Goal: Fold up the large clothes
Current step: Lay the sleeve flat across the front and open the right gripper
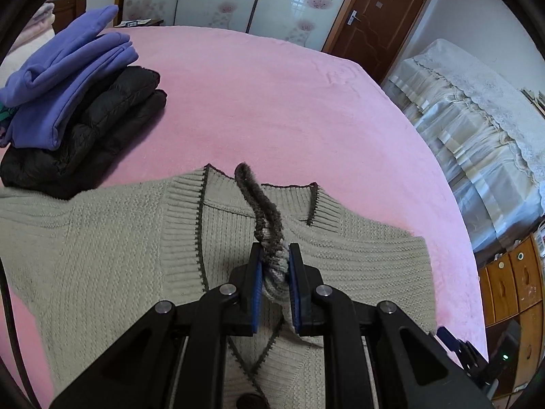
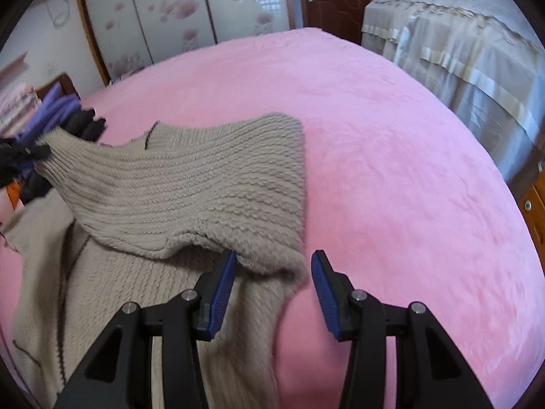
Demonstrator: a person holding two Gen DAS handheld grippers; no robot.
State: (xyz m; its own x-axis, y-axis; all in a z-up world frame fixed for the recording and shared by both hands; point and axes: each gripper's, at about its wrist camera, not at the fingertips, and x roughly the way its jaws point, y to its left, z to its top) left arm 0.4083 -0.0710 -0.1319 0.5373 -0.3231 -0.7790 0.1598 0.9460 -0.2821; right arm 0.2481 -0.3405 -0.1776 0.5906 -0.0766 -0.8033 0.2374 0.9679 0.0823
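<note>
L gripper [image 1: 275,262] clamped on dark-edged cuff of beige ribbed-knit cardigan [image 1: 119,255] spread on pink plush bed cover [image 1: 272,102], R gripper [image 2: 274,272] jaws apart over sleeve, folded purple/black clothes stack [image 1: 78,102] at 10 o'clock.

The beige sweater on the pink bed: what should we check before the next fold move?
1. Left gripper shut on the sweater cuff: ok.
2. Sleeve lifted across the beige sweater: ok.
3. Right gripper open, pinching nothing: ok.
4. Pink bed cover bare beyond the collar: ok.
5. Folded purple garment and black jacket stack apart from the sleeve's path: cannot tell.
6. Sweater's bottom hem lying flat: cannot tell, out of view.
</note>
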